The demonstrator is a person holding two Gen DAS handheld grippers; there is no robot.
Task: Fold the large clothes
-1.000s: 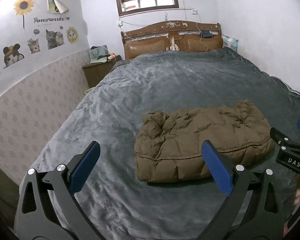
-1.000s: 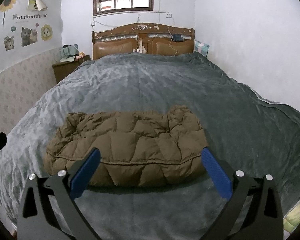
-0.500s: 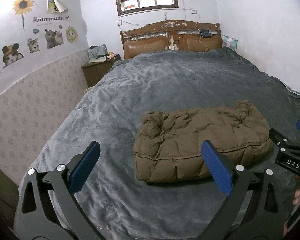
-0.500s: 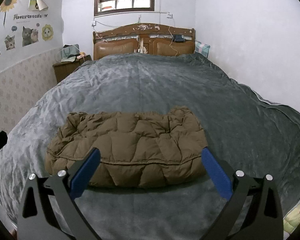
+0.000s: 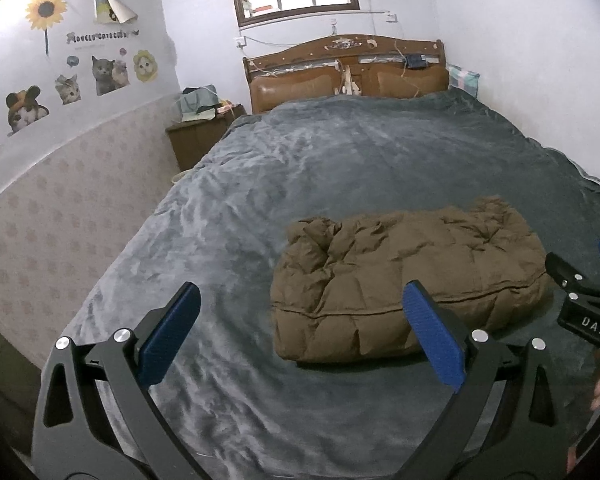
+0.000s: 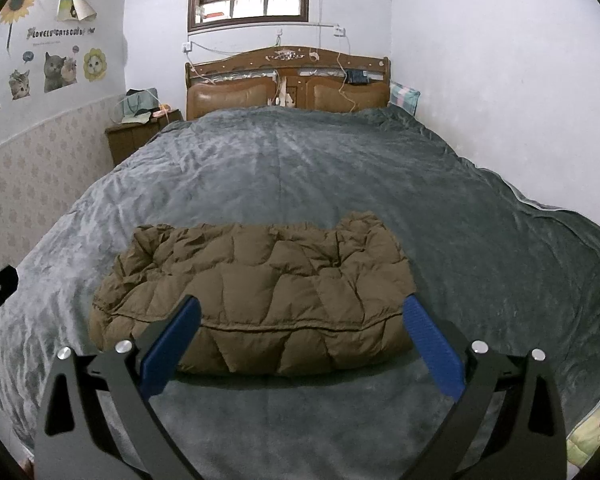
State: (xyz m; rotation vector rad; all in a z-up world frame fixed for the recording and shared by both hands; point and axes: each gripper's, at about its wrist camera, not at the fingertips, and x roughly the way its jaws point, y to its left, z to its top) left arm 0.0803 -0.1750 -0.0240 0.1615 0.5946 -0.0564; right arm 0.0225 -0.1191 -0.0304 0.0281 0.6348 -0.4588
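A brown quilted down jacket (image 5: pixel 408 276) lies folded into a thick rectangle on the grey blanket of the bed (image 5: pixel 340 168); it also shows in the right wrist view (image 6: pixel 260 288). My left gripper (image 5: pixel 300 332) is open and empty, held above the blanket just before the jacket's left end. My right gripper (image 6: pixel 300 334) is open and empty, held just before the jacket's near edge and spanning its width. The right gripper's body shows at the right edge of the left wrist view (image 5: pixel 580 296).
A wooden headboard (image 6: pixel 288 80) stands at the far end. A wooden nightstand (image 5: pixel 204 136) with bags is at the far left by the wall. The bed's right edge (image 6: pixel 556 208) runs close to the white wall.
Both grippers have drifted very slightly; the jacket lies as before and both stay open.
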